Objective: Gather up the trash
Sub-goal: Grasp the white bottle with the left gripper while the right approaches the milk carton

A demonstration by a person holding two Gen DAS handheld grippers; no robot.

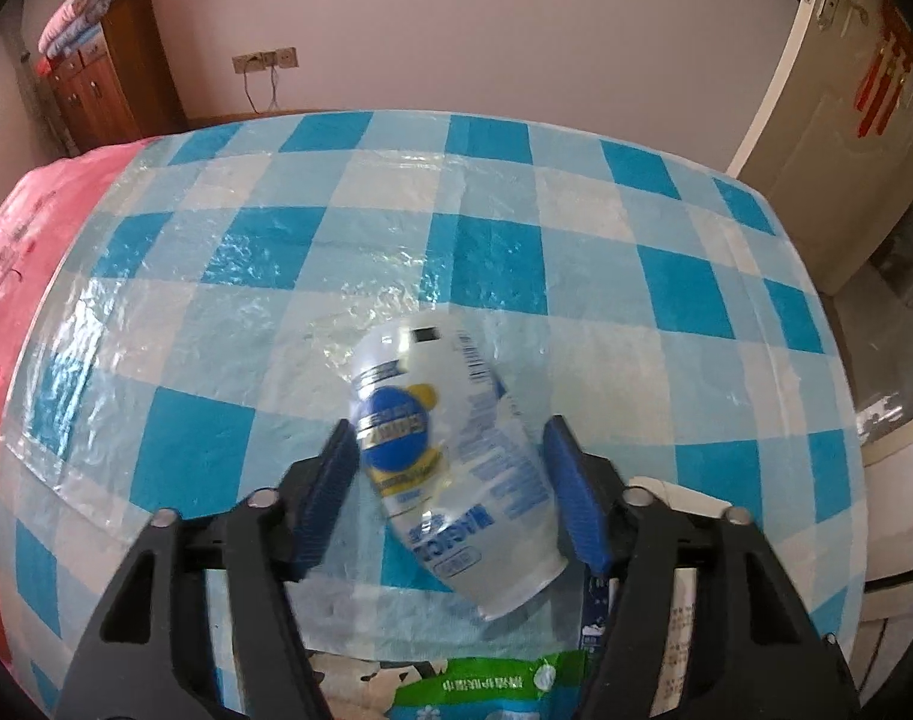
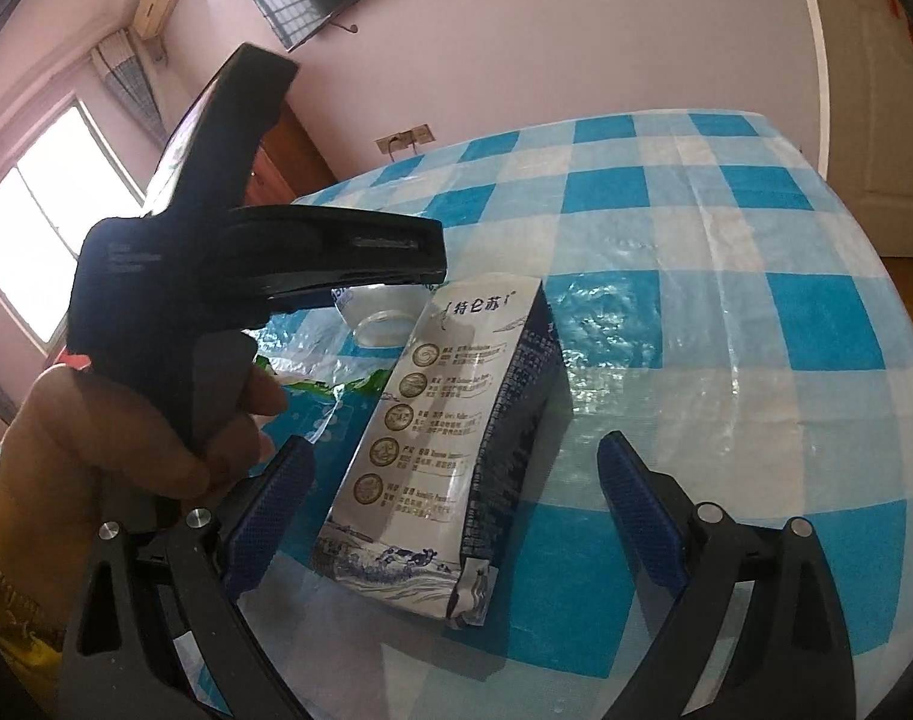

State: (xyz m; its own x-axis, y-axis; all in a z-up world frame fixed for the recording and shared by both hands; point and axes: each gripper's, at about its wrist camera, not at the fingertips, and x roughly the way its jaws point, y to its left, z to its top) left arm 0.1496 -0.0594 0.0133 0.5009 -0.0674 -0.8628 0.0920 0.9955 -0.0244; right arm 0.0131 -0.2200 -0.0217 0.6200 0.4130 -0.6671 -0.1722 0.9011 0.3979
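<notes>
A clear plastic cup (image 1: 450, 456) with a blue and yellow label lies on its side on the blue checked tablecloth (image 1: 396, 228). My left gripper (image 1: 447, 480) is open, its blue pads on either side of the cup, not visibly pressing it. A white and dark blue milk carton (image 2: 438, 420) lies flat on the cloth. My right gripper (image 2: 456, 504) is open around the carton's near end. A green and white wrapper (image 1: 486, 690) lies below the cup; it also shows in the right wrist view (image 2: 336, 390). The cup's rim (image 2: 378, 312) shows under the left gripper's body (image 2: 246, 276).
A pink cloth (image 1: 30, 300) covers the table's left side. A wooden cabinet (image 1: 108, 72) stands at the back left wall. A white door (image 1: 828, 96) stands at the right. The table edge (image 1: 840, 420) drops off on the right.
</notes>
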